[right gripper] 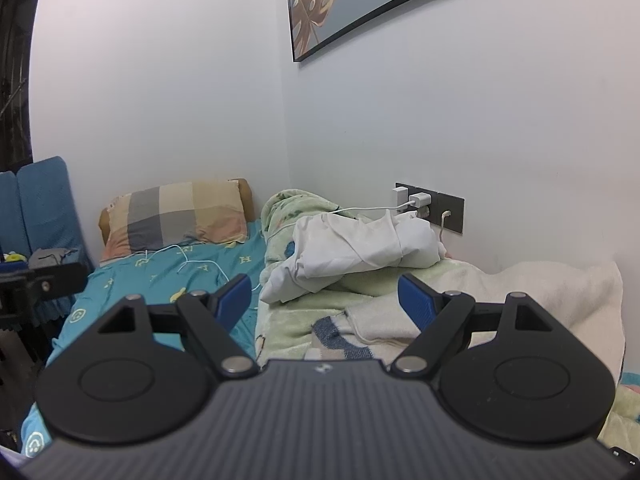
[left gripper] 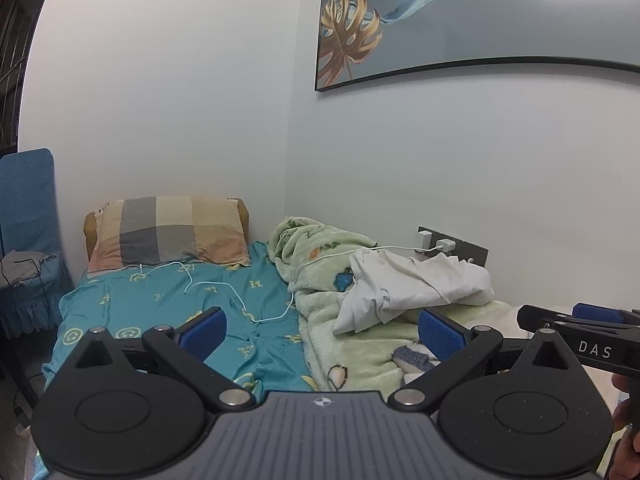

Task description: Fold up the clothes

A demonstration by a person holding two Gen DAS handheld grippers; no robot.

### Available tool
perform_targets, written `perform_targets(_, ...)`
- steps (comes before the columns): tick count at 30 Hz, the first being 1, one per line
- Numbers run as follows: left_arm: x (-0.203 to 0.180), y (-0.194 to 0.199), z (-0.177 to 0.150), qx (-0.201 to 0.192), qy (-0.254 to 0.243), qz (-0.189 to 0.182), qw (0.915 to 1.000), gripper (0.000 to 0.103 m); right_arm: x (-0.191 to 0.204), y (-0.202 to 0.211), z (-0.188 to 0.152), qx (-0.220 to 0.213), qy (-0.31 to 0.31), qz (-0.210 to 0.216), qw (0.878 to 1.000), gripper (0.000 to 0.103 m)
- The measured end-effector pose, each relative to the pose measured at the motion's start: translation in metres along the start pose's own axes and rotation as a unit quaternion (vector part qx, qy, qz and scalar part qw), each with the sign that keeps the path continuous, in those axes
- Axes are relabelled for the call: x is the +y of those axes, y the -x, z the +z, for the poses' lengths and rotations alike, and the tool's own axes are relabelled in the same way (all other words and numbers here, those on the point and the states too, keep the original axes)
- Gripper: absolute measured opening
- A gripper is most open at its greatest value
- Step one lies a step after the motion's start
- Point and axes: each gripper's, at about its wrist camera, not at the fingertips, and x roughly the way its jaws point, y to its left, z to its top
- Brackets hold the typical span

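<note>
Together, we held both claws wide apart and empty, low over the near part of the bed [left gripper: 168, 304]. Our left claw [left gripper: 322, 330] stood released, its blue pads [left gripper: 204, 334] spread with only bedding showing between them. Our right claw [right gripper: 322, 300] was released as well, nothing between its pads, and part of its black frame also showed at the right edge of the left wrist view.

Farther off lay the task's thing, a crumpled white garment [right gripper: 352, 250], heaped unfolded on top of a pale green fleece blanket [right gripper: 296, 320] on the right side of the bed, close to the wall. Neither claw touched it. Just behind it we saw a dark wall socket plate [right gripper: 452, 210] with white chargers plugged in, and a white cable [left gripper: 240, 300] trailing leftward across the teal patterned sheet. At the far left a checked pillow [left gripper: 168, 232] leaned at the head of the bed. A cream towel [right gripper: 560, 292] lay near right.
</note>
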Motion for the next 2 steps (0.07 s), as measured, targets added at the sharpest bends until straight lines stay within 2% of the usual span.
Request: perform_targets(2, 0.0, 0.0022, -0.0011, 0.0, -0.003, 0.0, 1.0, 0.103, 0.0004, -0.0003, -0.0005, 0.001, 0.0, 0.0, 1.0, 0.082)
